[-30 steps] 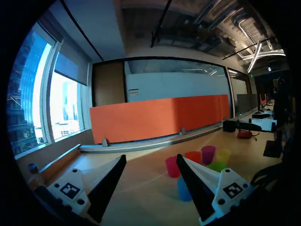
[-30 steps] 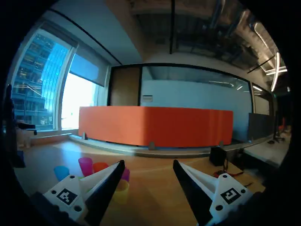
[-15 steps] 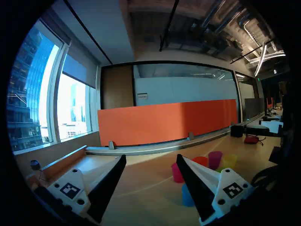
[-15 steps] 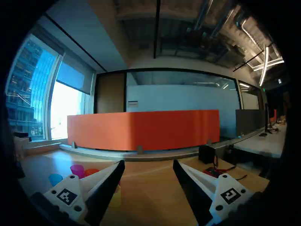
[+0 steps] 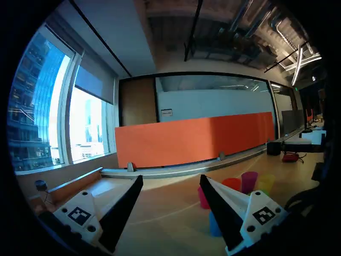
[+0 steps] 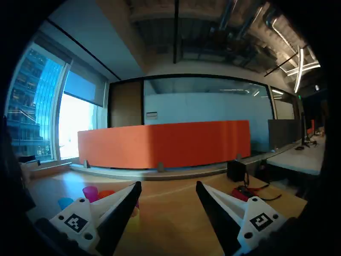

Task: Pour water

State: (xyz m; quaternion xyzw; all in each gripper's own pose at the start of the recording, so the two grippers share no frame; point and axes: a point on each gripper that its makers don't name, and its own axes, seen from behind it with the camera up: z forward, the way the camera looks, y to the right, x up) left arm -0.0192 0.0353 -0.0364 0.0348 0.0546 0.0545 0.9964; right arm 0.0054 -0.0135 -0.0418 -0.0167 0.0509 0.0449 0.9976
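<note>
Five coloured plastic cups are noted, grouped close together on the wooden table point(image 5: 170, 213): a pink cup point(image 5: 202, 197), an orange cup point(image 5: 233, 183), a purple cup point(image 5: 249, 181), a yellow cup point(image 5: 266, 182) and a blue cup point(image 5: 213, 224). All are seen standing upright. They are translucent and plain, each tapering toward its base. Whether anything is held in them cannot be told.

In the left gripper view, the group is placed to the right of centre. The pink and blue cups are partly covered by that gripper's right-hand finger, with the blue one nearest the camera. The orange, purple and yellow cups are ranged in a row behind. In the right gripper view, the same group is found low at the left, partly hidden behind that gripper's left-hand finger.

The left gripper point(image 5: 170, 177) is held above the table with its fingers spread wide apart; nothing is gripped between them. The right gripper point(image 6: 168, 183) is likewise held with its fingers parted and nothing is touched by them.

Behind the cups, a long orange partition point(image 5: 192, 138) is set across the far edge of the table. Tall windows point(image 5: 85, 128) are located at the left. A black box point(image 6: 235, 170) and a red item point(image 6: 243, 193) with a cable are recorded on the table, well apart from the cups.
</note>
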